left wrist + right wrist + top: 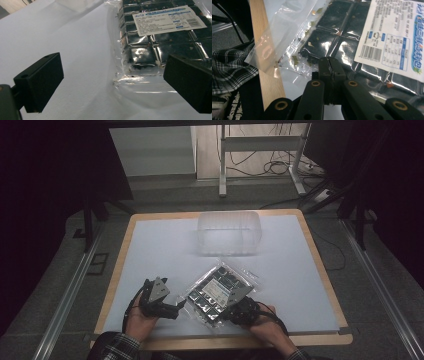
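A clear plastic bag of dark seaweed packs [216,292] with a white printed label [394,37] lies near the table's front edge. My right gripper [239,311] is at its near right corner. In the right gripper view the jaws [331,65] are closed together on the bag's [337,32] clear edge. My left gripper [178,308] is just left of the bag, held level and pointing at it. It [113,82] stands open, with the bag's [160,45] near corner lying between the wide black jaws and neither pad touching it.
A clear plastic tub [228,233] stands at the back middle of the white mat [155,250]. The wooden table edge [263,55] runs close beside the right gripper, with a plaid sleeve [229,70] just beyond it. Open mat lies left and right of the bag.
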{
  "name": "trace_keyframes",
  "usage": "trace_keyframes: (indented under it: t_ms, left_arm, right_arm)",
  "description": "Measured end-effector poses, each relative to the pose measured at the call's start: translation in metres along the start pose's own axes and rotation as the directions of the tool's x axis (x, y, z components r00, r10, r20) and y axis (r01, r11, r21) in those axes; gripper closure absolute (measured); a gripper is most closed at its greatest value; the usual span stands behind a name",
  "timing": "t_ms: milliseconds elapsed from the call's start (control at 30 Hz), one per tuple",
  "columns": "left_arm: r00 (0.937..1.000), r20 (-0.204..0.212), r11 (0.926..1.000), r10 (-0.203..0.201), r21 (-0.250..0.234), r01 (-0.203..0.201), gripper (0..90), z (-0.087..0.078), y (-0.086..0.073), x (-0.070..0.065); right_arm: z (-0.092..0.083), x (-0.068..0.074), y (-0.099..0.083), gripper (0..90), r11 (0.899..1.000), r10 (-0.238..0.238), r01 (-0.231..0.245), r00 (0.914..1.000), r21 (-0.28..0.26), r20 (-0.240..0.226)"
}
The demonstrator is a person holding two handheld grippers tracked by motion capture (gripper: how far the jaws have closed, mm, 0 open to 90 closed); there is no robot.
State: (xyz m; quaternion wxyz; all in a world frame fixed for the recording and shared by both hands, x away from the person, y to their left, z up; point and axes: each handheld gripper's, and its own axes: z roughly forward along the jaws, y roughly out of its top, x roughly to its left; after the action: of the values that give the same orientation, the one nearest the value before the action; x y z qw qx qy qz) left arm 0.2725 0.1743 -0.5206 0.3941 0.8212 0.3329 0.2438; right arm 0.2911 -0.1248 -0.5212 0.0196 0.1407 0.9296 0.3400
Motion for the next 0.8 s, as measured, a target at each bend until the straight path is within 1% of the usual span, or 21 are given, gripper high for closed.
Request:
trace_keyframes:
  t_ms: [133,233,333,500,600,633,667,800]
  left_arm:
    - [1.0,0.0,1.0,0.006,0.001,-0.006,2.5,0.0,0.0,-0.001]
    - [1.0,0.0,1.0,0.006,0.003,-0.006,2.5,0.001,0.0,-0.001]
    - [1.0,0.0,1.0,0.006,0.002,-0.006,2.5,0.001,0.0,-0.001]
    - [1.0,0.002,1.0,0.007,0.002,-0.007,2.5,0.0,0.0,-0.001]
    - [0.9999,0.005,1.0,0.009,0.001,-0.009,2.5,0.0,0.0,-0.001]
    - [0.9999,0.006,1.0,0.009,0.002,-0.009,2.5,0.0,0.0,-0.001]
    - [0.9999,0.006,1.0,0.009,0.002,-0.009,2.5,0.0,0.0,-0.001]
    - [0.9999,0.007,0.9999,0.013,0.002,-0.013,2.5,0.0,0.0,-0.001]
  right_arm:
    - [0.005,0.001,0.004,89.3,1.0,-0.001,0.001,1.0,-0.007,-0.001]
    - [0.012,-0.001,0.01,89.3,1.0,0.008,-0.008,0.9999,-0.018,-0.009]
    - [0.014,-0.002,0.011,89.3,1.0,0.019,-0.019,0.9997,-0.023,-0.016]
    - [0.014,-0.001,0.012,88.8,0.999,0.028,-0.028,0.9995,-0.023,-0.015]
    - [0.013,-0.002,0.012,86.8,0.999,0.035,-0.036,0.9991,-0.025,-0.023]
    - [0.012,-0.002,0.012,85.9,0.999,0.029,-0.029,0.9995,-0.026,-0.013]
    - [0.012,-0.002,0.012,85.9,0.999,0.029,-0.029,0.9995,-0.026,-0.013]
    - [0.008,-0.004,0.013,83.4,0.998,0.045,-0.045,0.999,-0.036,0.002]
